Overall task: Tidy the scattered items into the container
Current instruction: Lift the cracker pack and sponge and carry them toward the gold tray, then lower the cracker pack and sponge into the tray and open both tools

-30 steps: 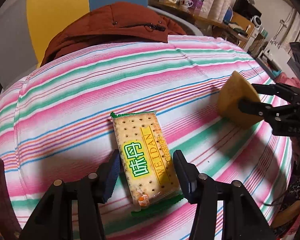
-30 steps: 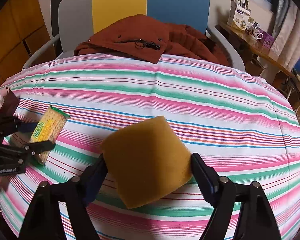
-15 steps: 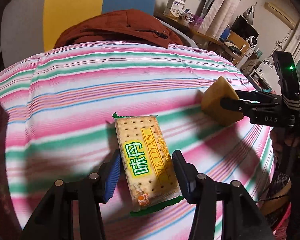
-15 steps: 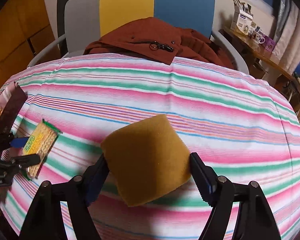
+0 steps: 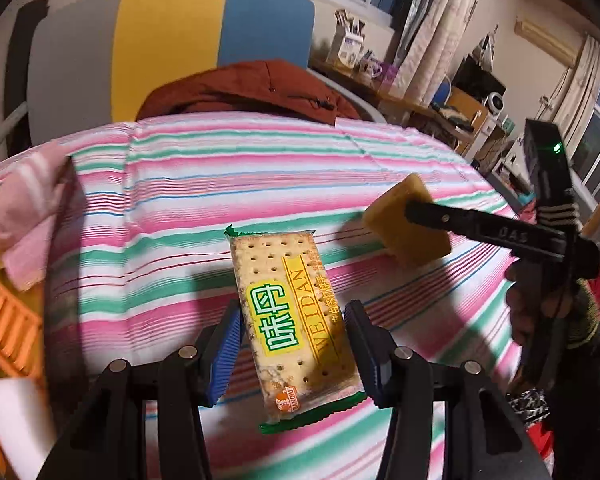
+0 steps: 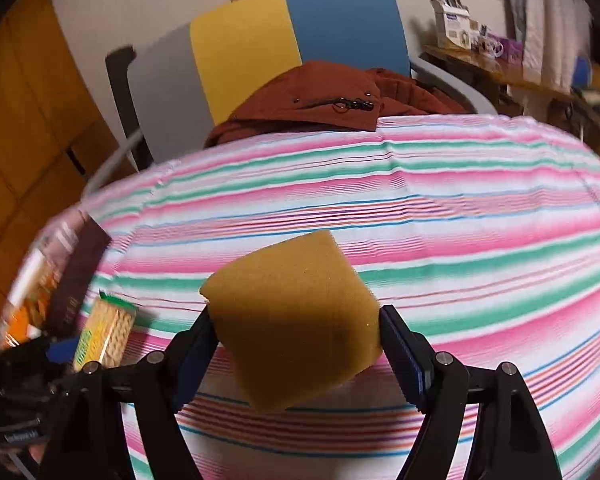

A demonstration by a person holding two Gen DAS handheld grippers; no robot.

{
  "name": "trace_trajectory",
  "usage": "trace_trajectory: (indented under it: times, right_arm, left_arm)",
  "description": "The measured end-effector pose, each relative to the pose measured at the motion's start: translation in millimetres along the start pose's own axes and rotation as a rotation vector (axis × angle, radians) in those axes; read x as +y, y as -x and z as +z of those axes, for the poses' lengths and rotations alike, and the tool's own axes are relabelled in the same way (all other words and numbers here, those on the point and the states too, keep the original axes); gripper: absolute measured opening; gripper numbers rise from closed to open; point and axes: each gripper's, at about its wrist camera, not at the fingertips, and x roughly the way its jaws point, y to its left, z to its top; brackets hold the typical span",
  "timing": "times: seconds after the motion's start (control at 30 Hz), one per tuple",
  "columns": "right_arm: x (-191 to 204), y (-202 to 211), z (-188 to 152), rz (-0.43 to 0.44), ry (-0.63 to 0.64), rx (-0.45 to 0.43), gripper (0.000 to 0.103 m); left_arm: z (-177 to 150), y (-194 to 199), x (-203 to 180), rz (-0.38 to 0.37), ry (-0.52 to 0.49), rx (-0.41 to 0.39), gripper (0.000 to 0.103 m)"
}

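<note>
Carrying both loads above the striped worktop (image 5: 180, 184), the left claw (image 5: 294, 350) is pinching a brittle cracker packet (image 5: 292, 320) by its long edges while the right claw (image 6: 296, 344) is squeezing a soft, light sponge (image 6: 296, 320).

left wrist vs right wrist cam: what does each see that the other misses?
Only left wrist: the person's right hand on the right gripper's handle, a pink cloth, and the cracker pack's label.
Only right wrist: the sponge's broad face, and a dark box at the left.
Both: cracker pack in the left gripper, sponge in the right gripper, striped cloth, red jacket, chair.
</note>
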Motion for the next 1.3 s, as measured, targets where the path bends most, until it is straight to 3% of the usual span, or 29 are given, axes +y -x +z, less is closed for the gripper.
trace_trajectory:
  times: [0.4,0.73,0.87,1.17,1.3]
  right_arm:
    - [120.1,-1.6,-3.6,0.200,0.076,-0.050,0.079]
    - [238.2,2.4,-9.0,0.396,0.269,-0.090,0.079]
    - [278.5,-6.4,-17.2,0.370,0.394,-0.077,0.079]
    - [323.4,-41.7,-37.4,0.232,0.598,-0.042,0.079]
    - [330.8,-37.1,-45.4,0.322,0.637,-0.013,0.078]
  left_arm:
    - [-14.1,93.0,62.3,0.067,0.067,-0.153,0.052]
    - [-12.9,162.5,164.0,0.262,0.152,-0.253,0.052]
    - [-10.7,170.6,206.2,0.304,0.210,-0.251,0.052]
    - [6.5,148.3,258.9,0.267,0.260,-0.194,0.052]
    - [22.5,137.8,255.2,0.223,0.215,-0.178,0.052]
